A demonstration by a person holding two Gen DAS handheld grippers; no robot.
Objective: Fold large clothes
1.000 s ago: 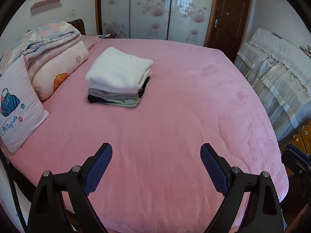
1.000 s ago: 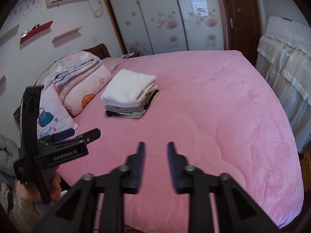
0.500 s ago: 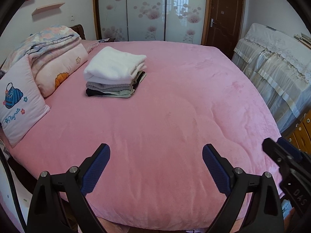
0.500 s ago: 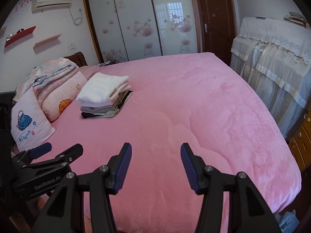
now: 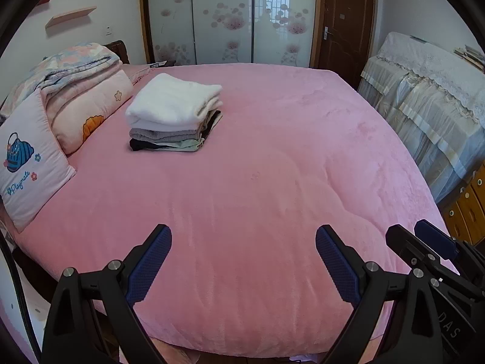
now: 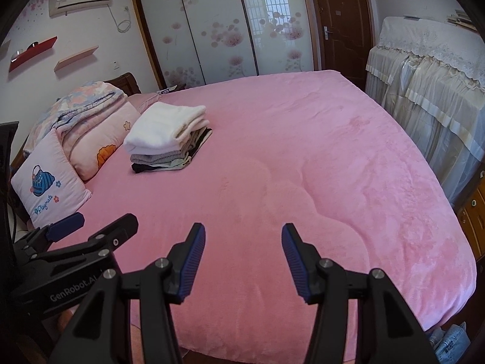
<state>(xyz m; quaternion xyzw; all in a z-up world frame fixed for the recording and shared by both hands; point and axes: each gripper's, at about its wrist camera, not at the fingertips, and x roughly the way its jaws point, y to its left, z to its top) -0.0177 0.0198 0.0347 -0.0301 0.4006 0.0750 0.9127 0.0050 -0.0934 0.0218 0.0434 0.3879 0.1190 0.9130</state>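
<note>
A stack of folded clothes (image 5: 174, 112), white garment on top with grey, black and pale green ones under it, lies on the pink bed (image 5: 257, 182) at the far left. It also shows in the right wrist view (image 6: 168, 135). My left gripper (image 5: 244, 261) is open and empty above the bed's near edge. My right gripper (image 6: 242, 257) is open and empty, also over the near edge, to the right of the left one. Each gripper shows at the side of the other's view. No unfolded garment shows on the bed.
Pillows (image 5: 27, 163) and a folded quilt (image 5: 75, 72) lie along the bed's left side. A lace-covered cabinet (image 5: 430, 103) stands to the right, with wooden drawers (image 5: 466, 206) below it. Sliding wardrobe doors (image 5: 224, 18) and a brown door (image 5: 345, 21) are at the back.
Both grippers have drawn back toward the bed's near edge. The right gripper's jaws have opened from nearly closed to wide apart. The stack has not moved.
</note>
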